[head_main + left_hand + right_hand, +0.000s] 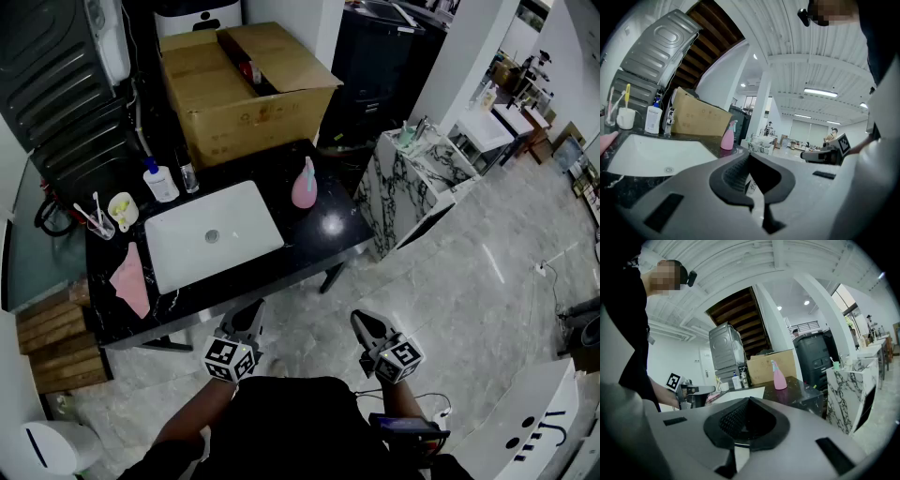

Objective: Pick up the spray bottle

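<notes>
The pink spray bottle (pixel 305 184) stands upright on the black counter (pixel 323 239), just right of the white sink (pixel 248 220). It shows far off in the left gripper view (pixel 728 137) and in the right gripper view (pixel 778 376). My left gripper (pixel 249 317) (pixel 749 159) hovers in front of the counter's near edge, shut and empty. My right gripper (pixel 366 323) (pixel 747 401) hangs beside it over the floor, also shut with nothing in it. Both are well short of the bottle.
A large cardboard box (pixel 244 80) sits behind the counter. A white pump bottle (pixel 161 181), a cup of toothbrushes (pixel 122 211) and a pink cloth (pixel 131 278) lie left of the sink. A marble cabinet (pixel 422 183) stands to the right.
</notes>
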{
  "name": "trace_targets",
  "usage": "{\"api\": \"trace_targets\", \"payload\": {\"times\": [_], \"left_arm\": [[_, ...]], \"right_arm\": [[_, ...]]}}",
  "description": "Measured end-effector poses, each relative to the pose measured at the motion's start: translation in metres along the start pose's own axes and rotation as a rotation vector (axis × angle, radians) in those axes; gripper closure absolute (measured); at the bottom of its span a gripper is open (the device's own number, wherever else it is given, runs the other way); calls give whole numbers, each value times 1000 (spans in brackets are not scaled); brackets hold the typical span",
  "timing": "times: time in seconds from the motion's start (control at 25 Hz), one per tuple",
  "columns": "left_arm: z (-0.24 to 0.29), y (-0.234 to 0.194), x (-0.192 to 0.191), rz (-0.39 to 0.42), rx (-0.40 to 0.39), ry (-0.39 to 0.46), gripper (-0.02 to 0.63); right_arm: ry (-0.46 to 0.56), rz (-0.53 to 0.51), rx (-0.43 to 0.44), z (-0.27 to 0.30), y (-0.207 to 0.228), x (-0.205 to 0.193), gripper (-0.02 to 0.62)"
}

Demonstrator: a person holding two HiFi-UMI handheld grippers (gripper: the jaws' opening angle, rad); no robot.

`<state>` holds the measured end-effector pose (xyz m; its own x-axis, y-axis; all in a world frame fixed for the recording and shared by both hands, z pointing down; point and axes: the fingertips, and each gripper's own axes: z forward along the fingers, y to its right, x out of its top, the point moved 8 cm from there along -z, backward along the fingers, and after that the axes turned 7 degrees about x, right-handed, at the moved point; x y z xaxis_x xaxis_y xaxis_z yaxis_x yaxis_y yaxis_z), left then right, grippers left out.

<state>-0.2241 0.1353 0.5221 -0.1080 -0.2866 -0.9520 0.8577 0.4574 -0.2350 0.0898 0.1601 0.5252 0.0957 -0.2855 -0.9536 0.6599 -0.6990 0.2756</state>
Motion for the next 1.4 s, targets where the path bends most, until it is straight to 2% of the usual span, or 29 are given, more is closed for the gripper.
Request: {"api": "trace_targets", "payload": {"times": [0.24, 0.64, 1.4], "left_arm": [[-5, 18, -1, -1, -6, 9, 598], [-10, 36, 6, 27, -20, 25, 598], [-8, 25, 8, 36, -46, 6, 598]], "right_arm": [[4, -11, 4, -15, -2, 2, 569], [47, 4, -46, -45, 0, 4, 569], [63, 24, -77, -30, -3, 1, 569]]}}
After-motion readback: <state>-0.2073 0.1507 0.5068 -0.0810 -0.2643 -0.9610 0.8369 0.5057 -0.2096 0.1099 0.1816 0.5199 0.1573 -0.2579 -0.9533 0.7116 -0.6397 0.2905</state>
